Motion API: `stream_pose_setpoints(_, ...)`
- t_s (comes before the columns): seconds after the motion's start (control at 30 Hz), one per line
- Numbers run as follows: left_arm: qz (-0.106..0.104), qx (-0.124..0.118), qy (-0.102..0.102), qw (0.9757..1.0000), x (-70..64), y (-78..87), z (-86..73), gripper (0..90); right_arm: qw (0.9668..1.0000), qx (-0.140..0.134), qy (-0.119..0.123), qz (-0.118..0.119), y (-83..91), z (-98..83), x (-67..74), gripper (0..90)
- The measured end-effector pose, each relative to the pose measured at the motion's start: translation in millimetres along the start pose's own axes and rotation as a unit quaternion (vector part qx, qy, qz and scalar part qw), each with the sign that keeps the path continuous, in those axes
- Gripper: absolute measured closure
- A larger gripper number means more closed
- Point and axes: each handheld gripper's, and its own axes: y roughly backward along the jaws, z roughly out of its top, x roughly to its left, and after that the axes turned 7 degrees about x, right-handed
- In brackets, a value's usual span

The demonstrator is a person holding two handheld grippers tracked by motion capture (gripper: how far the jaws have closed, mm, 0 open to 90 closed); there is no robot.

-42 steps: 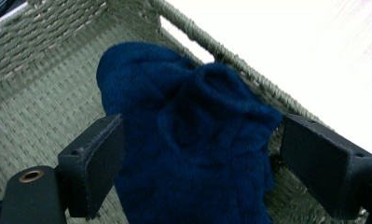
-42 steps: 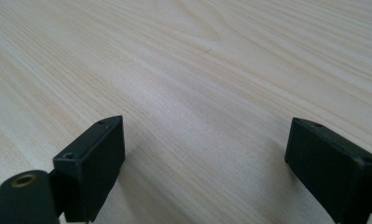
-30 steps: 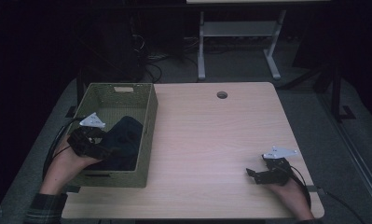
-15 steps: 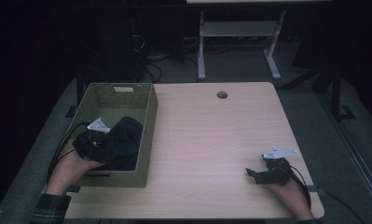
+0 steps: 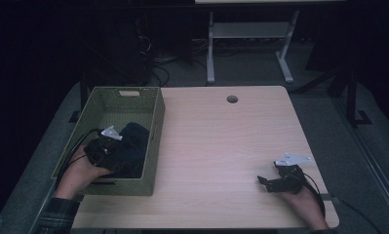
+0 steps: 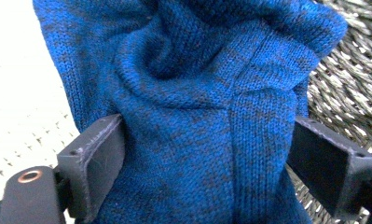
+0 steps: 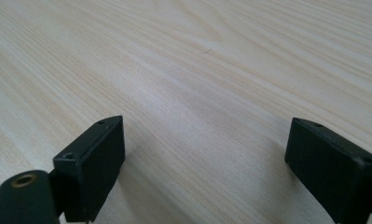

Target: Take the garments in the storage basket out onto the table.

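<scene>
Lower left of the frame: the left hand-held gripper (image 5: 115, 155), jaws wide, straddles a blue knitted garment (image 6: 193, 116) inside the woven basket (image 5: 153, 122), apparently poised to grasp it; the right hand-held gripper (image 5: 265, 181) rests wide on the counter (image 5: 221, 146).

I'm looking down on the desk (image 5: 221, 146), a pale wood-grain top with rounded corners. At about twelve o'clock there's a small round cable hole (image 5: 232, 99) near the far edge. Over at nine o'clock a green woven basket (image 5: 155, 126) sits directly on the wood, running along the left edge. Down at four to five o'clock, my right hand-held gripper (image 5: 267, 181) rests on the surface, bare wood between its spread jaws.
</scene>
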Motion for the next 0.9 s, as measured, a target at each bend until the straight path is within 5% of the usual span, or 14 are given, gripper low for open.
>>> stream_pose_setpoints(0.4, -0.039, 0.034, 0.011, 0.9986, 6.7, -8.7, 2.5, 39.8, 1.0, 0.0, 0.0, 0.0, 0.0, 0.0, 0.0, 11.6)
stream_pose_setpoints(0.67, -0.044, 0.051, 0.015, 0.9976, 10.1, -7.9, 2.8, 63.3, 1.0, 0.0, 0.0, 0.0, 0.0, 0.0, 0.0, 11.6)
stream_pose_setpoints(0.9, -0.044, 0.055, 0.013, 0.9974, 11.9, -2.7, 3.3, 68.6, 1.0, 0.0, 0.0, 0.0, 0.0, 0.0, 0.0, 11.6)
